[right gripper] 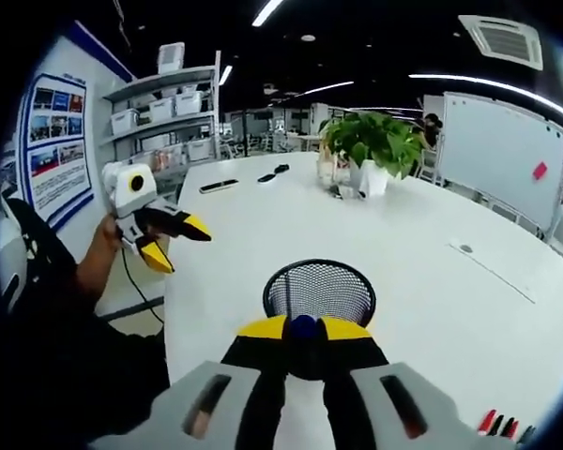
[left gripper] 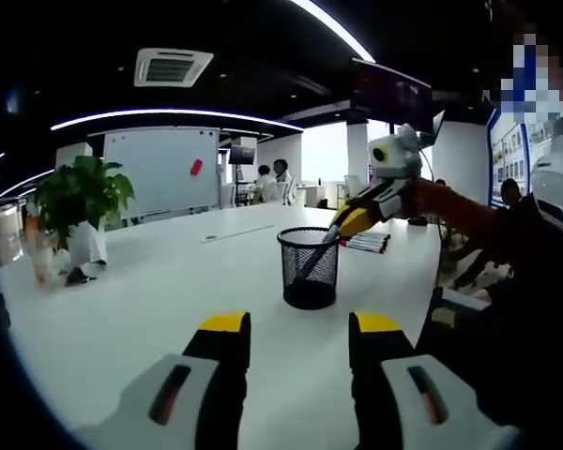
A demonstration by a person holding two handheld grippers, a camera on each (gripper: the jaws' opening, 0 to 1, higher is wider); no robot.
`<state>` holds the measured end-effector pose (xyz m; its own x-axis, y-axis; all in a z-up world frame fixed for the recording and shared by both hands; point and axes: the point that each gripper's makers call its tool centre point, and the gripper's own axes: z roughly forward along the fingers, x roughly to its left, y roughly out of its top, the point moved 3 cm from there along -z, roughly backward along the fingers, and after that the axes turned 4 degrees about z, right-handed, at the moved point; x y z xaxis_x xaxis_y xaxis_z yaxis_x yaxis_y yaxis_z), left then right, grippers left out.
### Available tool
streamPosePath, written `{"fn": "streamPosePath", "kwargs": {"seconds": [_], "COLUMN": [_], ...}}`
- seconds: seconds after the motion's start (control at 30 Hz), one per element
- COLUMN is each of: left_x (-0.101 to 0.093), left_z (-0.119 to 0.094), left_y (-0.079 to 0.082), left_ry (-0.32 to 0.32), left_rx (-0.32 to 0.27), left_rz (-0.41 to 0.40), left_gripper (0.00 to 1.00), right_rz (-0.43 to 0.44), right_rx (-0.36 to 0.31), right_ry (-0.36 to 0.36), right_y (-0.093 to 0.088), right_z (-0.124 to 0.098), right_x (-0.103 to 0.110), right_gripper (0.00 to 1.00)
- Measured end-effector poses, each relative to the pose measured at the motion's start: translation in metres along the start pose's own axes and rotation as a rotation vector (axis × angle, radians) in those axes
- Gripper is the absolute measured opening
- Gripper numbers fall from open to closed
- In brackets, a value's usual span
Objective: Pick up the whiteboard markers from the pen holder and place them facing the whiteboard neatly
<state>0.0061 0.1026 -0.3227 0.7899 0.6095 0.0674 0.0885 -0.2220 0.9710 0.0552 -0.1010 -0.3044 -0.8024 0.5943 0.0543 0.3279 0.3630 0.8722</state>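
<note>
Mesh pen holder [left gripper: 310, 268]; right tongs [right gripper: 304, 328] pinch marker [right gripper: 304, 329].

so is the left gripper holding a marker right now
No, the left gripper stands open over the bare table; it is the right gripper that is shut on a marker at the pen holder.

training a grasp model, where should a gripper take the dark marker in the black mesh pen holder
Grip the dark marker by its upper end, coming from above: it leans in the black mesh pen holder, only its top clear of the rim. The right gripper is shut on it there.
</note>
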Motion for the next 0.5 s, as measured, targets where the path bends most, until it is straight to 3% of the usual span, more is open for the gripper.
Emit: {"fn": "streamPosePath", "kwargs": {"seconds": [0.1,0.3,0.5], "left_x": [-0.001,0.001,0.003], "left_z": [0.0,0.0,-0.001], "left_y": [0.001,0.0,0.0], "left_ry": [-0.002,-0.001,0.003], "left_rx": [-0.001,0.001,-0.001], "left_rz": [0.003,0.001,-0.002], "left_gripper": [0.43,0.43,0.43], "right_rz": [0.022,-0.025,-0.054], "right_rx": [0.002,0.01,-0.014], "right_ry": [0.0,-0.051,-0.054], "right_y": [0.0,0.003,0.016], "right_z": [0.001,0.0,-0.01], "right_x": [-0.001,-0.002,0.003], "right_gripper": [0.14,0.13,0.13]}}
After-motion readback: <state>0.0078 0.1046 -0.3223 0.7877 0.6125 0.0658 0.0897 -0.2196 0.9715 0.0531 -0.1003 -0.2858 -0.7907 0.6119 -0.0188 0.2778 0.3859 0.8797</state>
